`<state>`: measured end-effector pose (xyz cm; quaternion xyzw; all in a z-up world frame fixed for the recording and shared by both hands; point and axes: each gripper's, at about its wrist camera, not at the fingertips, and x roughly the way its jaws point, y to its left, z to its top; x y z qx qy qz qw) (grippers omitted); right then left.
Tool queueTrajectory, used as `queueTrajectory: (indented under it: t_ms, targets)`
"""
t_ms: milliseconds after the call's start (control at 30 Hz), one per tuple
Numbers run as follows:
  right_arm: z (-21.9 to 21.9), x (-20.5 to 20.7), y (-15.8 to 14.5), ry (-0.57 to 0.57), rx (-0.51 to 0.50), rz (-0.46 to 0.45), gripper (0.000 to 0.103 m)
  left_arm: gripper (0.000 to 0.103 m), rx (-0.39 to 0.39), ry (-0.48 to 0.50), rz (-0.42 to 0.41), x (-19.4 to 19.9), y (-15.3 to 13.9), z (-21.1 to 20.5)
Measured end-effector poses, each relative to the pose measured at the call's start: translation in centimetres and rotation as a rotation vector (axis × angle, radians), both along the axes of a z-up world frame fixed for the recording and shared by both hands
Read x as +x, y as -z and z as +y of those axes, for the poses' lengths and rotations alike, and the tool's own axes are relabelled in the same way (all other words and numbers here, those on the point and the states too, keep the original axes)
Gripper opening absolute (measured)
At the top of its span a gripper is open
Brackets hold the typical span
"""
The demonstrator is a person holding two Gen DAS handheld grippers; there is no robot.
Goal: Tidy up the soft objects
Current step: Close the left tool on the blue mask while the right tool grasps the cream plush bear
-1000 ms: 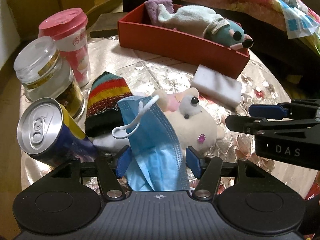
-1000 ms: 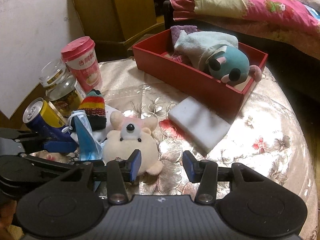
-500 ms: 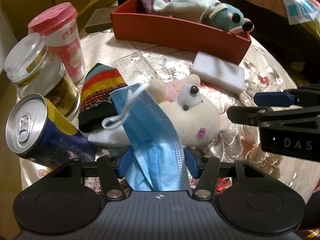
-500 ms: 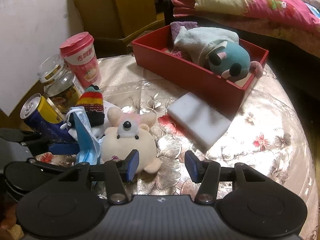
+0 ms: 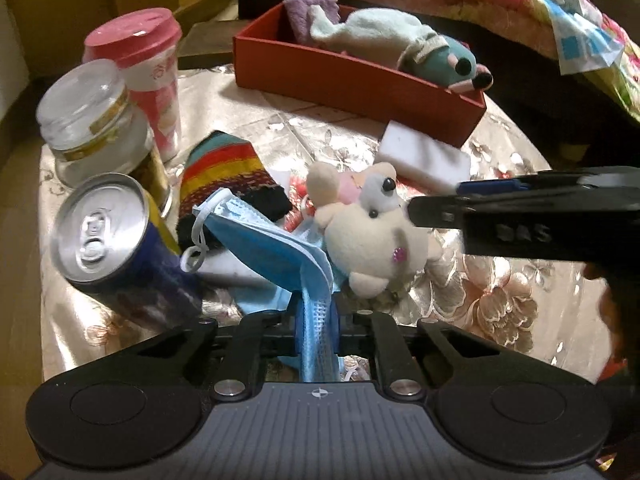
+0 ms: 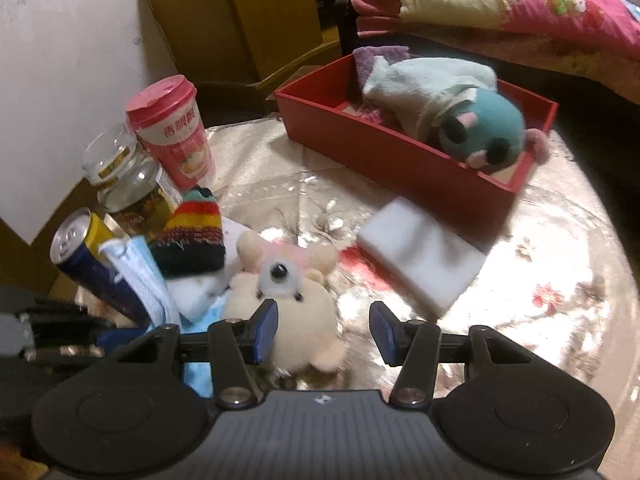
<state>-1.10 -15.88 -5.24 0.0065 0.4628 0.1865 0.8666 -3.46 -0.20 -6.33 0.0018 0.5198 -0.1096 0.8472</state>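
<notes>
The left gripper (image 5: 316,326) is clenched on the blue face mask (image 5: 276,248); its two blue pads are pressed together with the pleated mask edge pinched between them. From the pinch point the mask runs up toward 10 o'clock, and its white ear loop (image 5: 194,240) hangs beside the drink can (image 5: 116,248), which leans tilted at 9 o'clock of the gripper.

The right gripper (image 6: 324,330) stands released, jaws parted, with nothing pressed between the pads. Its left pad (image 6: 264,330) sits in front of the cream plush toy (image 6: 280,312); whether it touches the toy cannot be told. In the left wrist view the right gripper enters from 3 o'clock, its tips just beside the plush toy's head.

The striped knit sock (image 5: 228,176) lies at 11 o'clock of the left gripper, partly under the mask. The white sponge block (image 5: 424,158) lies flat on the floral tablecloth (image 5: 500,300) at 1 o'clock, between the plush toy and the red box (image 5: 352,80).

The red box stands at 12 o'clock, at the far side of the table. It contains a teal plush mouse (image 5: 444,58), a pale towel (image 5: 372,32) and a purple cloth (image 5: 312,8), the mouse's nose overhanging the right end.

A glass jar (image 5: 96,120) and a pink-lidded cup (image 5: 144,76) stand upright at 10 o'clock, touching or nearly touching each other.
</notes>
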Motion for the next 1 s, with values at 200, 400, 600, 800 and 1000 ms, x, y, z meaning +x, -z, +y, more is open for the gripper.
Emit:
queueTrajectory:
  t_ms: [200, 400, 600, 800, 1000]
  targets:
    - [3.2, 1.6, 0.9, -0.036, -0.052, -0.003, 0.044, 0.010, -0.018, -0.004, -0.035, -0.3, -1.0, 0.5]
    - [4.1, 2.0, 3.3, -0.067, -0.046, 0.046, 0.036, 0.010, -0.025, 0.005, -0.033, -0.3, -1.0, 0.4]
    - [3.2, 1.7, 2.8, -0.058, 0.009, 0.075, 0.028, 0.011, 0.004, 0.017, -0.060, -0.3, -1.2, 0.0]
    - [1.5, 0.8, 0.7, -0.041, 0.074, 0.060, 0.021, 0.011, 0.042, 0.031, -0.108, -0.1, -2.0, -0.9]
    - [0.6, 0.4, -1.6, -0.037, 0.132, 0.011, 0.021, 0.011, 0.068, 0.047, -0.159, 0.1, -2.9, -1.8]
